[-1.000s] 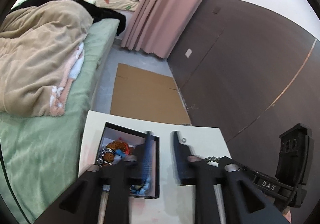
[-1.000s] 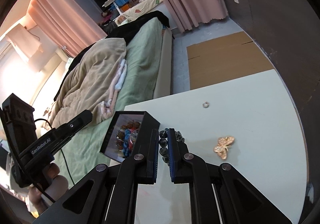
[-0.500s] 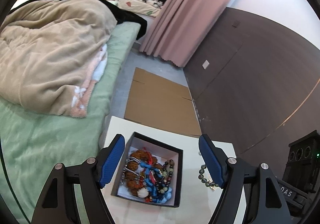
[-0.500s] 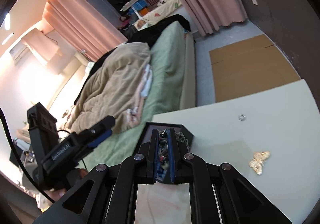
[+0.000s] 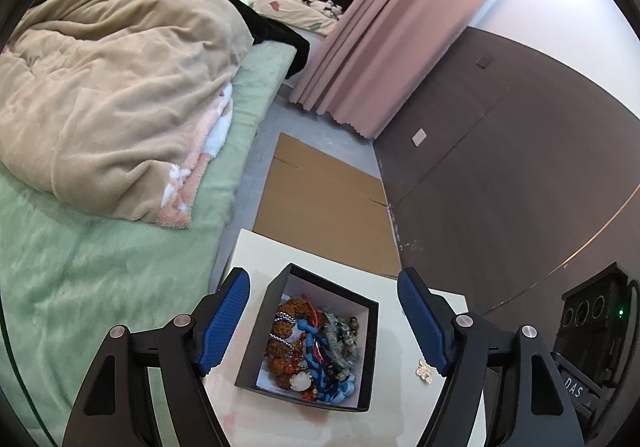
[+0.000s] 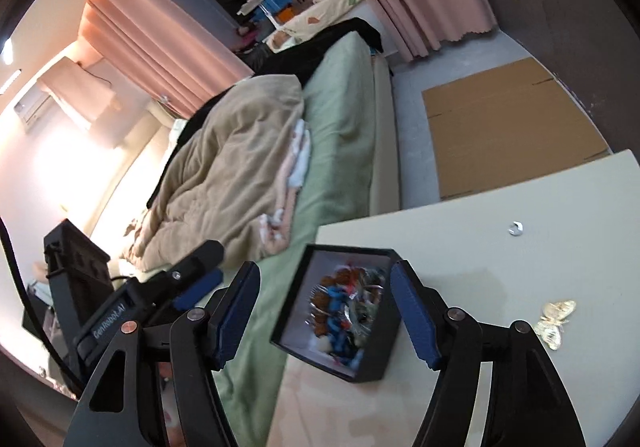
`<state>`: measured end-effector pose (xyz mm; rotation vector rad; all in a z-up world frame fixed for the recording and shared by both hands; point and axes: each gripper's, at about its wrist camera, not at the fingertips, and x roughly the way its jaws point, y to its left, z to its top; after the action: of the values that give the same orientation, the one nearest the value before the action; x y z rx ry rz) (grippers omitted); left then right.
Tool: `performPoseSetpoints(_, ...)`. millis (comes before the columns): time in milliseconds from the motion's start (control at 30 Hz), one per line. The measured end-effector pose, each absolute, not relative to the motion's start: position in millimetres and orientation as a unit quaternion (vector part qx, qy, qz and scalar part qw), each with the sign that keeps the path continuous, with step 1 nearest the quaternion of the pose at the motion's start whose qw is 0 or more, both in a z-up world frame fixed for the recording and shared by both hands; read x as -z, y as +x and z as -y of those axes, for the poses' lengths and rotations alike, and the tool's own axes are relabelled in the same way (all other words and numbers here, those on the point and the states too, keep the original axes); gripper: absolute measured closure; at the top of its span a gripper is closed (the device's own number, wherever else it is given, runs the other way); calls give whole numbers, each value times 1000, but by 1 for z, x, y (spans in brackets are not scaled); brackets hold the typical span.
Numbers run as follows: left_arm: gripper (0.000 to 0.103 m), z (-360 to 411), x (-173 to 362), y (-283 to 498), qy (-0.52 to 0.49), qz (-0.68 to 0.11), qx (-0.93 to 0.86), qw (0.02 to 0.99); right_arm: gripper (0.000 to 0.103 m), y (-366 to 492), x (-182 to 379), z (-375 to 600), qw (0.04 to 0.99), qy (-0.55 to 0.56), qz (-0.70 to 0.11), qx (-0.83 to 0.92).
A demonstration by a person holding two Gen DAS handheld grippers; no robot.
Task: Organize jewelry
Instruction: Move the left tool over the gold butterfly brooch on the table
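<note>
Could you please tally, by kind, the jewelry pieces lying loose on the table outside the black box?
Gold butterfly brooch: 1
Small silver ring: 1
Total loose on the white table: 2
The pieces piled inside the black box are too tangled to count.

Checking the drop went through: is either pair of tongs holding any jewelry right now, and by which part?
Nothing is held. The left tongs stand open and empty above the black box; the right tongs are opening, nothing between their pads.
</note>
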<state>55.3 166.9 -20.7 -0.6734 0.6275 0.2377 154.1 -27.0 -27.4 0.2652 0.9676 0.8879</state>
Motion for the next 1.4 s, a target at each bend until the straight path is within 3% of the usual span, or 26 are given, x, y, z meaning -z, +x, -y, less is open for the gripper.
performPoseSetpoints(600,26,-106,21,67,-254,-329,-93,905,34,162,32,118,804,135,-473,-333)
performPoseSetpoints(733,15,-92,24,70,-244,-336,-86,905,28,161,34,138,806,144,-477,-320)
performPoseSetpoints(900,14,-73,26,76,-225,-346,-73,908,20,168,36,164,811,169,-480,-289)
performPoseSetpoints(1200,14,-37,43,96,-197,-377,-49,904,19,169,31,187,829,168,-481,-229)
performPoseSetpoints(1300,14,-25,50,101,-188,-388,-46,901,10,171,35,194,826,169,-494,-213)
performPoseSetpoints(1400,14,-12,56,109,-177,-397,-42,900,9,171,34,200,827,172,-493,-206)
